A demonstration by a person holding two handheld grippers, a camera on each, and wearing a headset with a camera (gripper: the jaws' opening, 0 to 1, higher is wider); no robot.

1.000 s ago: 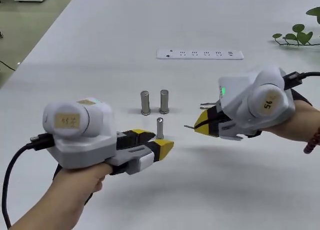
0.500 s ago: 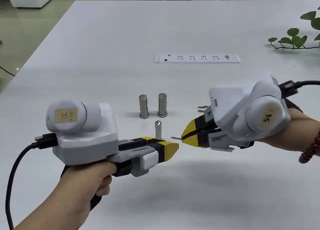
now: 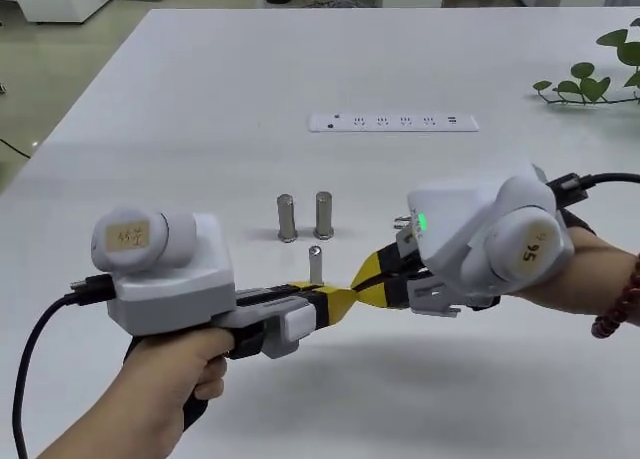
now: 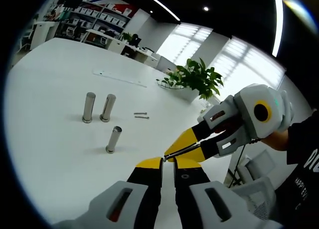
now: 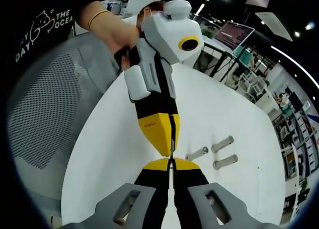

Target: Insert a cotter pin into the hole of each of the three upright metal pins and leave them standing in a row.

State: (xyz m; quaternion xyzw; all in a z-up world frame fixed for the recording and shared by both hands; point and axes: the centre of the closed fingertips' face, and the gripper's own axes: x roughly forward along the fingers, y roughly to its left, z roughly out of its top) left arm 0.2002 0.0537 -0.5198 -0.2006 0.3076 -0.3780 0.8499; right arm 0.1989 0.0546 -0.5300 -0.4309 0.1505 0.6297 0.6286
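Now two grippers meet at one cotter pin

The right gripper has its jaws closed on a thin cotter pin, which points toward the left gripper. The left jaws stand almost together and the pin's end touches their tips; whether they pinch it, I cannot tell. Just behind the tips the front metal pin stands upright on the white table. The left rear pin and right rear pin stand side by side further back, and spare cotter pins lie near them
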